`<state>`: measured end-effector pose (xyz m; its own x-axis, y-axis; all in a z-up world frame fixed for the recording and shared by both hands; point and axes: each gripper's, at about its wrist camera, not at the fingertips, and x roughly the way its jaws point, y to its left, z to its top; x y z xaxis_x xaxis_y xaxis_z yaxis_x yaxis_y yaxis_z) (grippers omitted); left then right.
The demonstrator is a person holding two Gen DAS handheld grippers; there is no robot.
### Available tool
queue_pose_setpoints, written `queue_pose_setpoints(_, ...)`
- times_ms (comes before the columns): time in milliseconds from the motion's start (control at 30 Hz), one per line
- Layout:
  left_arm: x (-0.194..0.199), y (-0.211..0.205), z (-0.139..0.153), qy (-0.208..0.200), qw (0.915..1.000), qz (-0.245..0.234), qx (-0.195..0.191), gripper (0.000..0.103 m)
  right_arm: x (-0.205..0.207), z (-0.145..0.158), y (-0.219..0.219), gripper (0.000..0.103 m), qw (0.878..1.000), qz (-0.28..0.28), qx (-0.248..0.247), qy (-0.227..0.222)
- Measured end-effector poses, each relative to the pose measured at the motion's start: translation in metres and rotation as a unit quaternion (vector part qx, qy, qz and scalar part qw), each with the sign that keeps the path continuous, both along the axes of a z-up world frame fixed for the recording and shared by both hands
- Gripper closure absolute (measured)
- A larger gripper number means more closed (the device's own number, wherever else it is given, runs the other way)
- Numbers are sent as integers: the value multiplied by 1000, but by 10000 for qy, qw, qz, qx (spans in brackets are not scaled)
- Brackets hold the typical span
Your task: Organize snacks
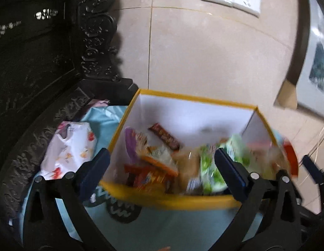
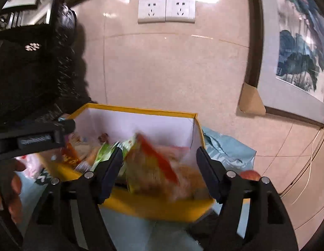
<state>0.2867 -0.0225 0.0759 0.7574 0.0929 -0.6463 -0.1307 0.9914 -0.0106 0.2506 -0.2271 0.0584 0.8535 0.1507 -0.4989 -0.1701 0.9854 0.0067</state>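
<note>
A yellow box [image 1: 193, 99] with white inner walls stands on a pale blue sheet [image 1: 166, 228]. Several snack packets lie in it: a brown bar [image 1: 164, 136], a purple-edged packet [image 1: 145, 148] and a green packet [image 1: 210, 167]. My left gripper [image 1: 164, 171] is open above the box's near rim, with nothing between its fingers. In the right wrist view the box [image 2: 130, 107] holds a blurred orange and yellow packet [image 2: 153, 167]. That packet lies loose between the spread fingers of my right gripper [image 2: 159, 171], which is open. The left gripper [image 2: 36, 138] and a hand [image 2: 13, 188] show at the left.
A white flowery packet [image 1: 70, 150] lies left of the box on the sheet. Dark carved wooden furniture [image 1: 47, 73] rises at the left. A red apple [image 2: 250, 174] sits right of the box. Wall sockets [image 2: 166, 10] and a framed painting [image 2: 297, 62] are behind.
</note>
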Motion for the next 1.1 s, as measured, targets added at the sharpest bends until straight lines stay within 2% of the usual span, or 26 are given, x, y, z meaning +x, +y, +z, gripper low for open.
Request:
queue_pose_setpoints(67,-17,-7,0,18,9997,-50,237,2,-20,0,-8,3,9998,19,214,-7)
queue_pose_setpoints(167,-55,-15,2,-64,9992,-183,359,2,-57,1,-14,3,9991,72,406,-98)
queue_pose_setpoints(333,-107,-14,3,-126,9993,-291,188,2,-109,1,-15,2,9993,22,318,-214)
queue_pose_setpoints(467,-140,-7,4,-118,9993,-285,202,2,-142,0,-17,2,9990,42,393,-219)
queue_pose_setpoints(733,-177,2,11,-169,9995,-178,196,2,-169,3,-12,2,9992,-4,339,-228)
queue_pose_setpoints(800,-186,3,13,-321,9990,-90,305,2,-173,5,-10,2,9991,9,346,-243)
queue_pose_setpoints(933,-193,5,16,-297,9993,-182,158,2,-179,9,-9,2,9991,-8,300,-309)
queue_pose_setpoints(1100,-198,2,19,-311,9989,-262,230,2,-183,15,-9,2,9987,-49,337,-381)
